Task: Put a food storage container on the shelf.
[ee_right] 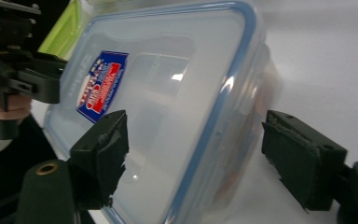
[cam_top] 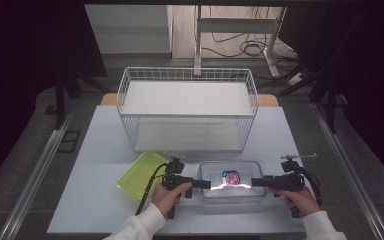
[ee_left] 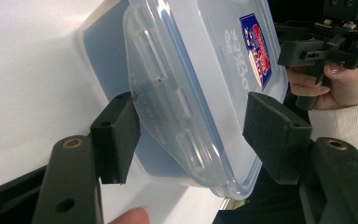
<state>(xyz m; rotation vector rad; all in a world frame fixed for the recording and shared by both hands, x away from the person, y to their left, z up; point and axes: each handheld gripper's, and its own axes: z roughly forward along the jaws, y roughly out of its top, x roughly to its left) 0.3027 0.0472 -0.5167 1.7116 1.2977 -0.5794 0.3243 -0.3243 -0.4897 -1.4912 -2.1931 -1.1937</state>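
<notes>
Container, a clear plastic box with a blue-sealed snap lid and a red-and-blue sticker, sits on the counter just in front of the wire basket, with a lime-green lid lying just to its left. Largest near it is that basket: white coated wire, open grid, rectangular and deep. The counter is smooth, pale and matt, so a hard-bottomed box could skate across it if pushed from one end alone. The container itself is glossy, rounded at the corners and slightly flexible along its lid flaps. The left hand-held gripper straddles the container's left end, jaws spread, pads not visibly pressing; the right hand-held gripper straddles the right end, likewise spread. My judgement is that the slick lid rim could slip from the rubbery black pads, or one flap could pop unevenly and tilt the box, if the two sides close at different moments.
</notes>
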